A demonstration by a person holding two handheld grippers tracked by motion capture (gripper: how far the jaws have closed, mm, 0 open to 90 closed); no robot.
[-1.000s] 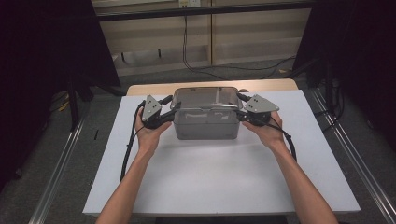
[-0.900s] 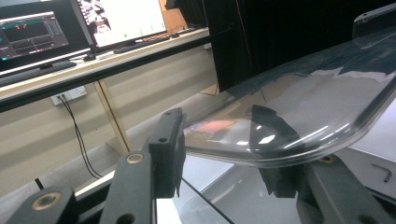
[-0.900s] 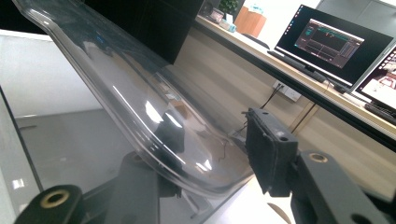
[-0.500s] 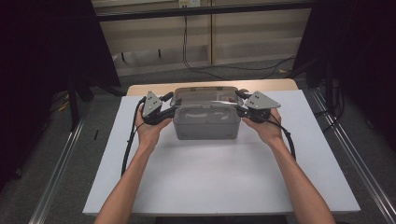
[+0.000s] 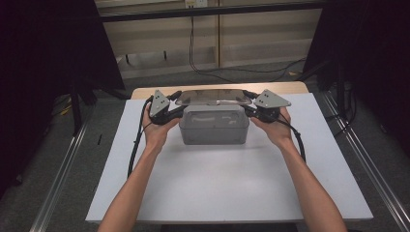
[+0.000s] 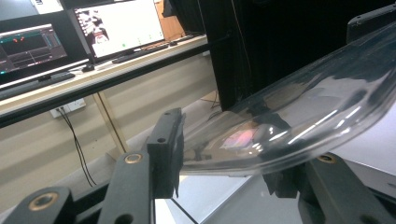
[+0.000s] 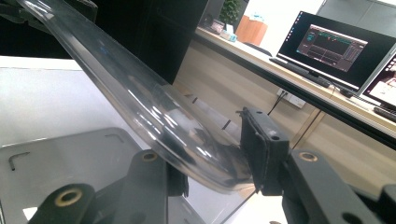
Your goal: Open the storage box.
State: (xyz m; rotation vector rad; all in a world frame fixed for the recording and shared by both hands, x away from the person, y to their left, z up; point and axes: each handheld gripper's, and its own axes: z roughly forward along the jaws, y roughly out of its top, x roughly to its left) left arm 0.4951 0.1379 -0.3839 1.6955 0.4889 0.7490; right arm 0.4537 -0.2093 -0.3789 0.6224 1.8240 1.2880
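One white counter (image 5: 227, 188) fills the middle of the room, with plenty of bare surface in front of the box and on both sides. Its far edge lies just behind the work. Metal rails run along the floor on either side, and dark curtains hang left and right.

One grey plastic box (image 5: 213, 126) sits near the far edge of the counter. One clear lid (image 5: 215, 97) is held level just above its open top, apart from the rim.

Two bare forearms reach in from the near side, spread wide and angled inward. The left gripper (image 5: 170, 112) clamps the lid's left end. In the left gripper view, the clear lid (image 6: 299, 121) arcs between the jaws, which pinch its edge. The right gripper (image 5: 251, 109) has just been closing and bites on the lid's right end. The right gripper view shows the rim (image 7: 205, 158) wedged between its pads. A cable trails from each gripper along the wrist.
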